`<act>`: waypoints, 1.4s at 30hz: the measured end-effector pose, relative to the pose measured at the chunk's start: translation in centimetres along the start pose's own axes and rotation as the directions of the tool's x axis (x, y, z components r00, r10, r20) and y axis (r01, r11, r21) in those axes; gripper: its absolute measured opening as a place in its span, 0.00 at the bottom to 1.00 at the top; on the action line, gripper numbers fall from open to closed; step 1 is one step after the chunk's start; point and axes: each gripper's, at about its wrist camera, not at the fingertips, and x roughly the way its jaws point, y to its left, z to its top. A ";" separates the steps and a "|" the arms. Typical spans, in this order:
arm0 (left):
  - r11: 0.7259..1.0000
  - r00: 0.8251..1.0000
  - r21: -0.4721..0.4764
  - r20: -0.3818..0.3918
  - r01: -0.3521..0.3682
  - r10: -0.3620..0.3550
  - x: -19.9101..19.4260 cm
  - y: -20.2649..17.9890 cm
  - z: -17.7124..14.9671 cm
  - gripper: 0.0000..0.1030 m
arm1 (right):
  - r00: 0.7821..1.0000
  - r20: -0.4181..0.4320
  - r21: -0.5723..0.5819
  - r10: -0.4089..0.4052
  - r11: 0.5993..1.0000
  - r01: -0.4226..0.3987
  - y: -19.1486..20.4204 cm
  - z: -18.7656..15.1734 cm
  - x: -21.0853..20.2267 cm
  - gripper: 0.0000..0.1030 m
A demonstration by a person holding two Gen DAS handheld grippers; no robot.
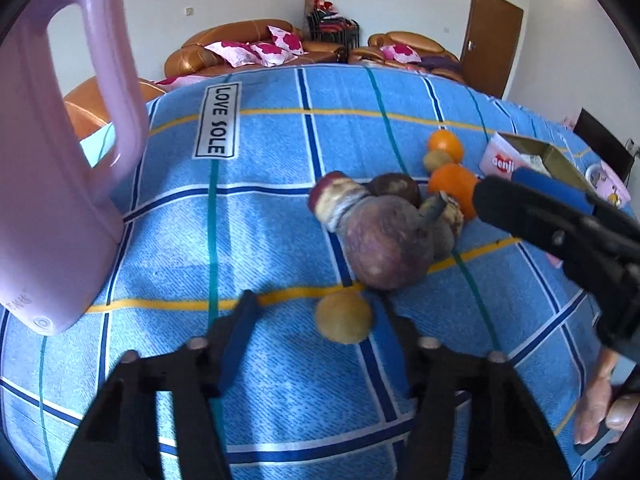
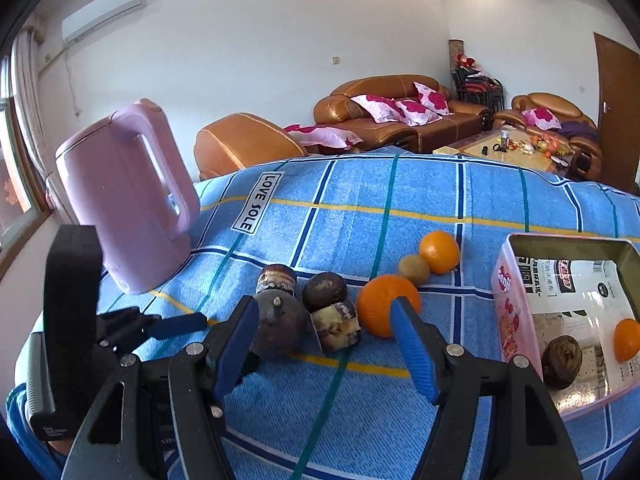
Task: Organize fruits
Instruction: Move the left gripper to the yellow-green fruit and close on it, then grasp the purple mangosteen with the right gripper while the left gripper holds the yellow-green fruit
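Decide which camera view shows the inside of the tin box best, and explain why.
The right wrist view: the tin box is near, its open inside showing an orange and a dark fruit. The left wrist view catches only its far corner, partly behind the right gripper.

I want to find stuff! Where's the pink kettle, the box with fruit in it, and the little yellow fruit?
pink kettle (image 2: 132,216), right wrist view, body.
box (image 2: 505,292), right wrist view, pink wall.
little yellow fruit (image 1: 344,317), left wrist view, middle.
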 end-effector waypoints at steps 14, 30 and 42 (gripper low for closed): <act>0.963 0.955 -0.203 0.202 -0.178 0.219 -3.7 4.1 0.6 0.29 | 0.999 -0.041 -0.060 0.033 0.998 -0.036 1.9 -0.5 1.2 0.68; 0.926 0.904 -0.348 0.334 -0.145 0.266 -7.0 6.4 0.2 0.29 | 0.985 -0.141 -0.340 -0.103 0.939 0.049 7.8 -0.1 6.8 0.68; 0.918 0.893 -0.345 0.325 -0.195 0.312 -7.0 6.1 0.3 0.29 | 0.968 -0.121 -0.454 -0.218 0.880 0.141 8.5 -1.2 6.2 0.51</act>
